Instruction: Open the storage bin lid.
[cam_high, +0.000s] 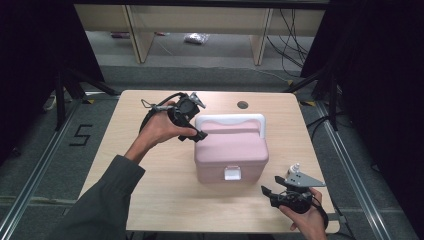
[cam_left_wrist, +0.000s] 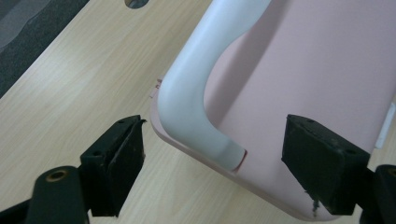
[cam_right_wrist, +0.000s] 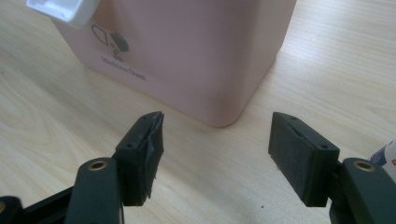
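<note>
2 grippers open | L (cam_high: 196, 131) by pink box (cam_high: 232, 150) handle (cam_high: 229, 120) | R (cam_high: 268, 193) near front

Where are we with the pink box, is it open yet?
Not yet. The pink box sits shut on the table, its white latch down. In hand: the left gripper hovers open over the white handle, gripping nothing. The right gripper waits open by the front corner. Left: unlatching and lifting the lid.

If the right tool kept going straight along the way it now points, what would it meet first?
Most likely the near corner of the pink box: it stands dead ahead between the open jaws of the right tool, with bare table before it.
</note>
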